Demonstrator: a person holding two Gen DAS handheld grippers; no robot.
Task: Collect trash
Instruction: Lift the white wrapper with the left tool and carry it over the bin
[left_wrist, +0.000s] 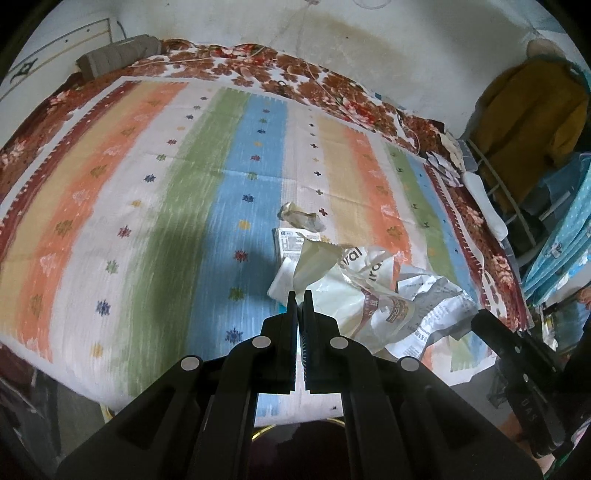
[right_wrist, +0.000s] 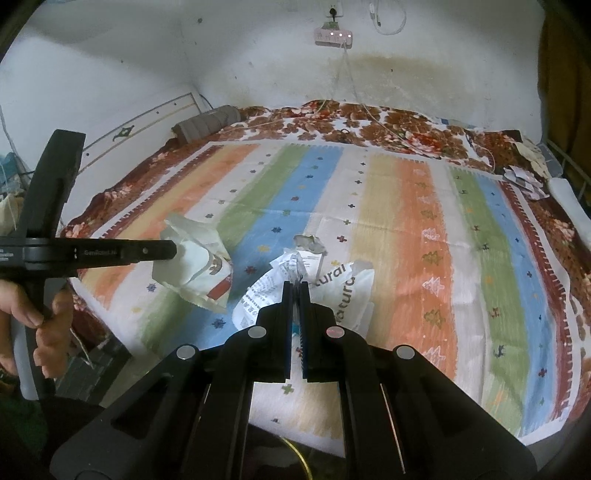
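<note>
Trash lies on a bed with a striped cover. My left gripper is shut on a white printed plastic bag and holds it above the bed; the bag shows at the left of the right wrist view, hanging from that gripper. My right gripper is shut on a crumpled printed paper, which also shows in the left wrist view. A small crumpled foil wrapper lies beyond them on the cover. A folded newspaper piece lies under the bag.
A white "natural" bag lies on the cover to the right of the paper. A floral blanket and a grey pillow lie at the far side by the wall. Loose scraps and a rack with clothes are at the right.
</note>
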